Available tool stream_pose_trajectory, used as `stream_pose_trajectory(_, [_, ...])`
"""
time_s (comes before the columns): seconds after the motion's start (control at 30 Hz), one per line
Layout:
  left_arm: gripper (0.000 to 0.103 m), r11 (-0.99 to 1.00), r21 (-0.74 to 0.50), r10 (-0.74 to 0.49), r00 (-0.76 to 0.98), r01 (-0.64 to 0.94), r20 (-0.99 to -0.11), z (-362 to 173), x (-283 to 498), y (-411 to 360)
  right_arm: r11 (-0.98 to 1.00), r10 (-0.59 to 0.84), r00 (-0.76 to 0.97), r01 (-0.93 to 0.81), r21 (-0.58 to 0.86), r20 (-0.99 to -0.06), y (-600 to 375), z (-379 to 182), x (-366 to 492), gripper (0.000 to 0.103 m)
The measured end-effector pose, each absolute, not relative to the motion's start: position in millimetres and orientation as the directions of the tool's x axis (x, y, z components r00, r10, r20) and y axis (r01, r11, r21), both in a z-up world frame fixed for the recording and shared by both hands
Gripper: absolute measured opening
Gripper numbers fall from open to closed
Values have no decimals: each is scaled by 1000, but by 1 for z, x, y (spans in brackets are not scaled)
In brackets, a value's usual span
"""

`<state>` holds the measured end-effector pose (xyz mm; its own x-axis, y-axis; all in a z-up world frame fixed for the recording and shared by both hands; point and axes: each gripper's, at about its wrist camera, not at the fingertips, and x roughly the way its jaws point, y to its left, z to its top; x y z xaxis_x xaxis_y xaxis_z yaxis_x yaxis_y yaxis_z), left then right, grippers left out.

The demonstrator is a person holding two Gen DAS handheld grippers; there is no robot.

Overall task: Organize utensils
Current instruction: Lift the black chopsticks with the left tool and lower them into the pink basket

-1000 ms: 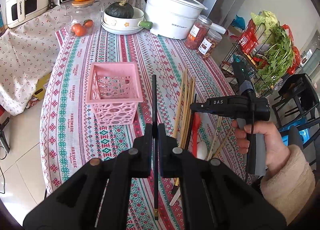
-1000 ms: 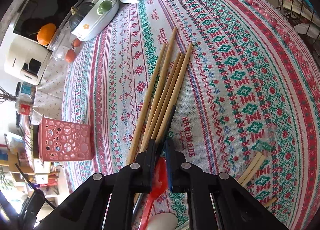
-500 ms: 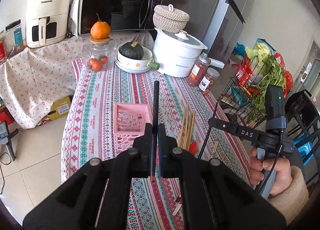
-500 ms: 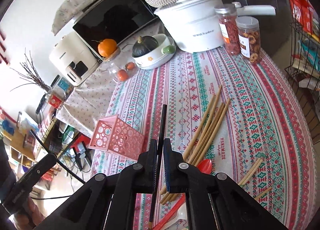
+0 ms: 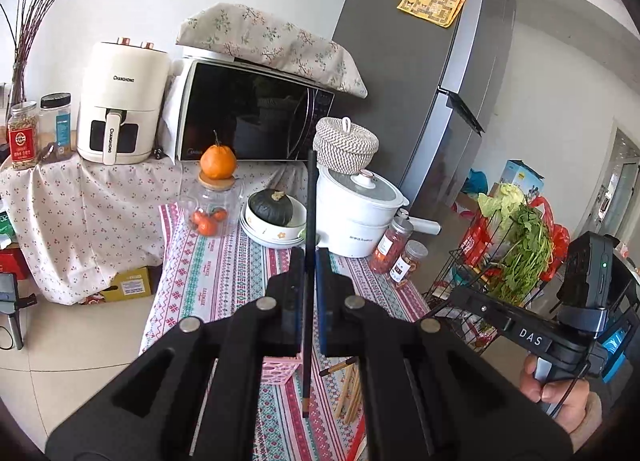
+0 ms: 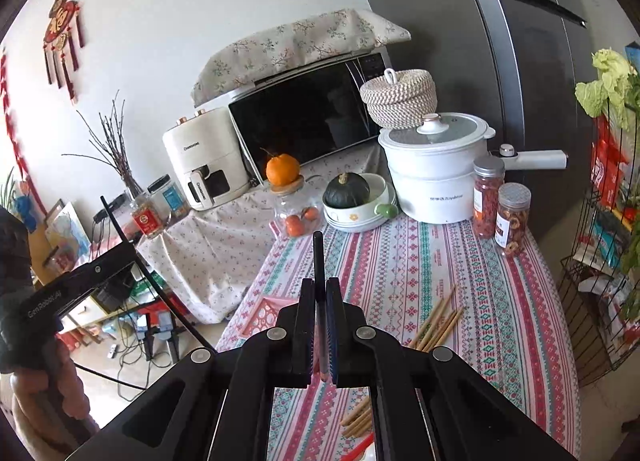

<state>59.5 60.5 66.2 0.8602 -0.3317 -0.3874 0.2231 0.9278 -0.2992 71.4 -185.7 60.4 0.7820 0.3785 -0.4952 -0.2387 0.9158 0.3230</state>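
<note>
Left gripper point(image 5: 308, 261): fingers closed on a black chopstick point(image 5: 309, 221) that stands upright, its tip above the fingers and its lower end hanging over the tabletop point(image 5: 208, 273). Right gripper point(image 6: 320, 293): fingers clamped on a second black chopstick point(image 6: 318, 257), also upright. Pink basket point(image 6: 268, 311): on the tabletop near its left edge, partly hidden behind the fingers. Wooden chopsticks point(image 6: 438, 321): loose on the cloth, right of the basket.

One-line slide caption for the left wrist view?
Left gripper shut on a black chopstick above the pink basket.
</note>
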Motion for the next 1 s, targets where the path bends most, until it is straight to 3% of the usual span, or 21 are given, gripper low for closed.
stream_pose_trajectory(0.23, [6, 943, -274, -272, 912, 189, -307, 75, 69, 67, 912, 395, 800, -281, 299, -452, -172, 98, 78, 5])
stream_pose_trajectory(0.53, [6, 953, -252, -245, 917, 168, -316, 62, 95, 67, 895, 429, 811, -325, 304, -398, -154, 129, 94, 5])
stream_pose_trajectory(0.77, [6, 958, -228, -255, 877, 172, -407, 39, 119, 60, 884, 451, 795, -333, 330, -405, -135, 114, 120, 5])
stream_pose_trajectory(1.0, [6, 953, -259, -276, 798, 156, -536, 13, 142, 60, 894, 436, 749, -300, 332, -499, -121, 66, 152, 5])
